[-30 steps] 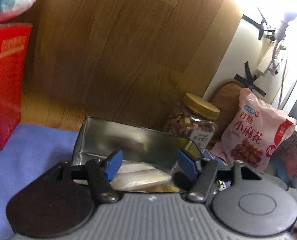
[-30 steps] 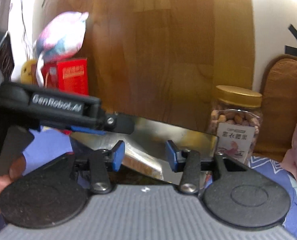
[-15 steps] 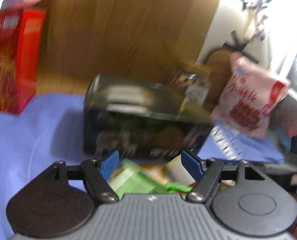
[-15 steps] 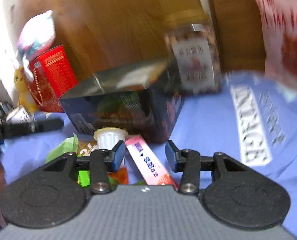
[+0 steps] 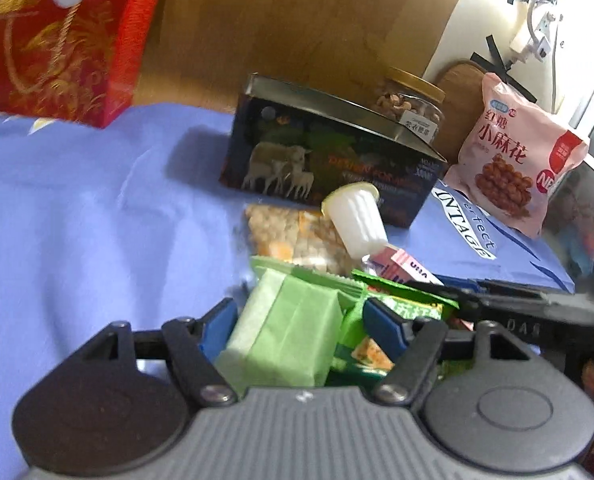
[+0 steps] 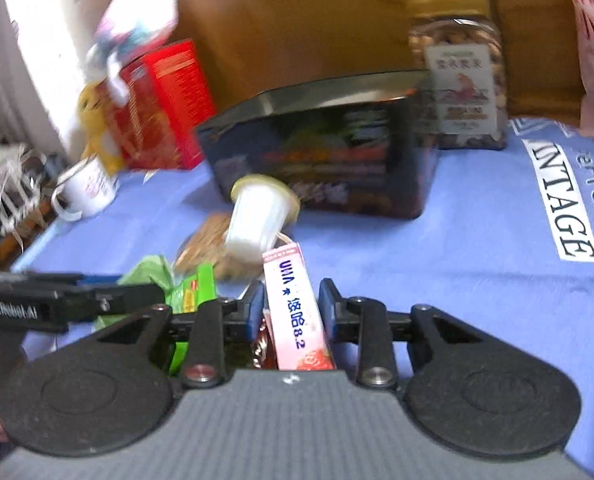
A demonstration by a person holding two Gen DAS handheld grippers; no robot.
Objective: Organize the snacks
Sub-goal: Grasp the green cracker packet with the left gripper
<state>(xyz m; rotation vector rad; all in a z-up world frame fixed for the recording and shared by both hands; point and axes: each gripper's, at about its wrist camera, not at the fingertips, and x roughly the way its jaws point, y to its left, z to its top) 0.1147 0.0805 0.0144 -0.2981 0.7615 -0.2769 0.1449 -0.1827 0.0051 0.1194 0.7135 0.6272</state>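
On a blue-clothed counter (image 5: 77, 208), a heap of snacks lies in front of a dark tin (image 5: 329, 164). The left tool (image 5: 297, 320) stands spread over a pale green packet (image 5: 293, 336), pads apart from it. The right tool (image 6: 291, 308) has just been closing around a pink box (image 6: 297, 312); contact is unclear. A white cup (image 6: 257, 216) lies tipped over on the heap.
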